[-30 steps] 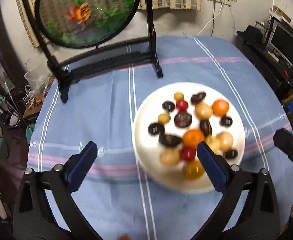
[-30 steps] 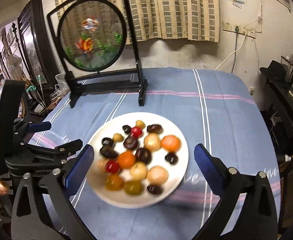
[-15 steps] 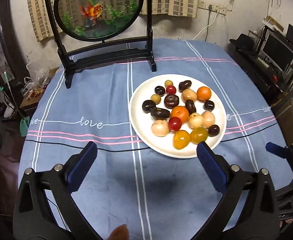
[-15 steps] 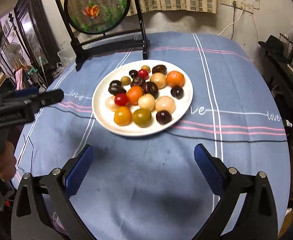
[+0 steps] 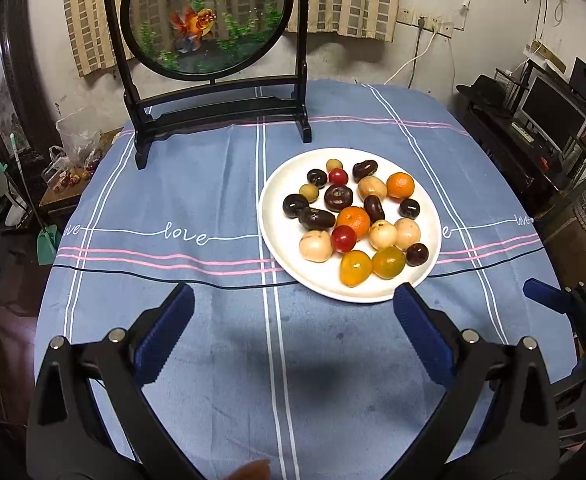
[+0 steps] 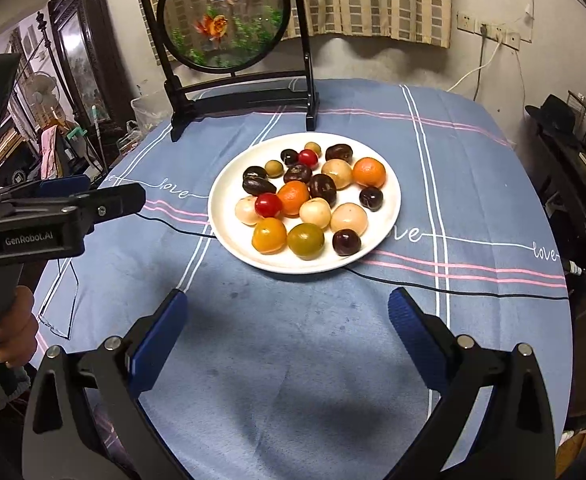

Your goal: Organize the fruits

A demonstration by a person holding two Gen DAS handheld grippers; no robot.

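On tablecloth (image 5: 213, 200) — plate (image 5: 277, 240): mixed fruits (image 5: 353, 216) | both tools spread — empty

Both wrist views look forward and down from the table's near edge. Both share the fruit plate (image 5: 269, 216) (image 6: 217, 204) at frame centre and the fish screen (image 5: 207, 20) (image 6: 223, 14) at the top.

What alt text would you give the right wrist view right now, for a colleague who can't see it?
A white plate piled with mixed small fruits sits mid-table on a blue striped tablecloth, with the open, empty right gripper hovering short of it. The left gripper reaches in from the left; a goldfish screen stands behind.
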